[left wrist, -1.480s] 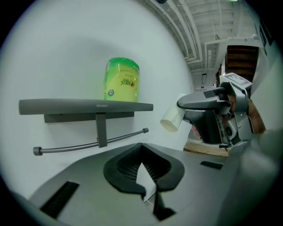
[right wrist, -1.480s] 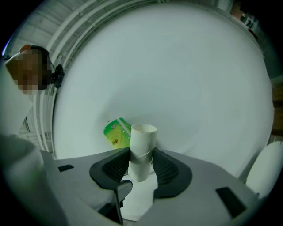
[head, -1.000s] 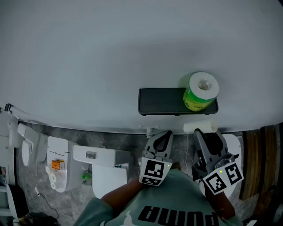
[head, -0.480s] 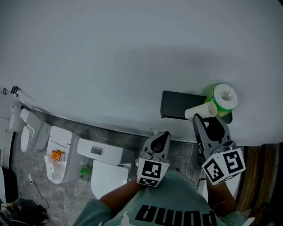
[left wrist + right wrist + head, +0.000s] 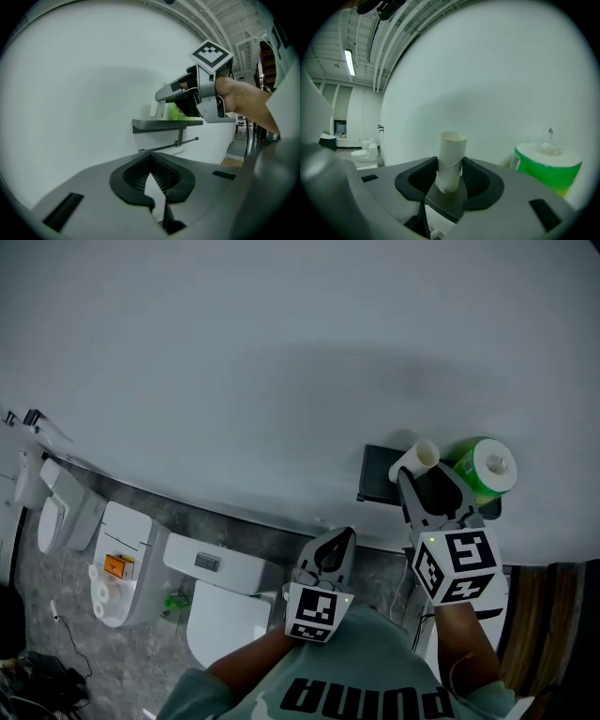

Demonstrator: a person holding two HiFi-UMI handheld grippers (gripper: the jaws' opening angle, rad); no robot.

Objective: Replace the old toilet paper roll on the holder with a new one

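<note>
Cardboard tube [image 5: 451,150] (bare) clamped in right tool [image 5: 449,174].

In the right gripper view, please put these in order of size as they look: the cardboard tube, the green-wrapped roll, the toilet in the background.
1. green-wrapped roll, although its lower part is hidden.
2. cardboard tube, which looks enlarged because it is very close to the camera.
3. toilet, tiny only because it is far away.

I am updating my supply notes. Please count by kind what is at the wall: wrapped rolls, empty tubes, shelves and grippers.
Wrapped green roll: 1
Empty cardboard tube: 1
Shelf: 1
Grippers: 2, the left gripper and the right gripper
Total: 5
</note>
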